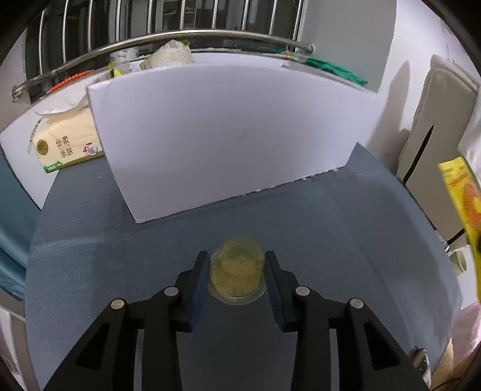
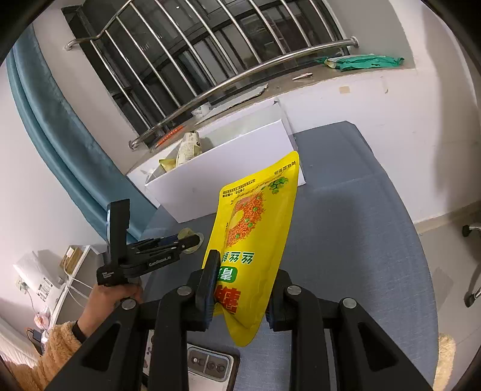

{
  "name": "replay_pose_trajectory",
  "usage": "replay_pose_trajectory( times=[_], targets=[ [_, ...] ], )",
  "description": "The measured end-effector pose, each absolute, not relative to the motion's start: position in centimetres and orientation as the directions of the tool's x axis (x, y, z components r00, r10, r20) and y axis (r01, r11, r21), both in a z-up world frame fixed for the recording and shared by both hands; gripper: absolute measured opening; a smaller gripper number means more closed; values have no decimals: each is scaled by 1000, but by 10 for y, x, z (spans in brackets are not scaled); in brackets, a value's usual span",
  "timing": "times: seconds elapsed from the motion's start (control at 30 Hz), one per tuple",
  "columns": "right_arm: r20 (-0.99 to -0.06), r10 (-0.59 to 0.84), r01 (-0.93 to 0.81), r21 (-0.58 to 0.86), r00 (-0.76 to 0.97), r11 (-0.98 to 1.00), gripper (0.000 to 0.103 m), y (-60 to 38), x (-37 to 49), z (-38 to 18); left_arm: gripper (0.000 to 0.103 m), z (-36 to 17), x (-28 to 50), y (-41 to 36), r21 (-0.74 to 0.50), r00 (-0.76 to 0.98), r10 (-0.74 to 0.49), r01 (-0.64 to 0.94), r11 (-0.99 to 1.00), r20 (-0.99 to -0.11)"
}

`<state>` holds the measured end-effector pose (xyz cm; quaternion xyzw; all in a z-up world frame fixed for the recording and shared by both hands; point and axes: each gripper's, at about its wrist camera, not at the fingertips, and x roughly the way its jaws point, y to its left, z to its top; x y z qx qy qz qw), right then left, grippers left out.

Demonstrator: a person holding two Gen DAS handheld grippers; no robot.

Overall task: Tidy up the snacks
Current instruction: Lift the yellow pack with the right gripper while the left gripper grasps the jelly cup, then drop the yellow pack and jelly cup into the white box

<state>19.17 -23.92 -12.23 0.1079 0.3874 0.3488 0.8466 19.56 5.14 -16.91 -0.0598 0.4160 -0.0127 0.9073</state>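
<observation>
Black fingers of the left gripper [image 1: 237, 272] press both sides of a small yellow jelly cup [image 1: 237, 269] standing upside down on the blue surface [image 1: 345, 225]. Beyond it stands a white box [image 1: 234, 135] holding snack packets. Clenched on the lower end of a yellow snack bag [image 2: 255, 234], the right gripper [image 2: 242, 288] holds it up over the surface, in front of the box.

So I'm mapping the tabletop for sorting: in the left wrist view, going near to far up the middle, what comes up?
Left tongs closed on the jelly cup → blue table mat → white box → snack packet → window bars.
</observation>
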Motion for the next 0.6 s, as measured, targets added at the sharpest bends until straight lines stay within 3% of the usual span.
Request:
replay_pose_trajectory(
  times=[0.33,0.6],
  targets=[
    [-549,707,-551,455,445,700,28,-218,203,-106,40,-75,140,47,-205,816,-154,45,978,-557],
    [-526,701,-613,369,482,699,28,-176,257,-51,40,-9,186,65,-246,866,-186,76,966,-465]
  ],
)
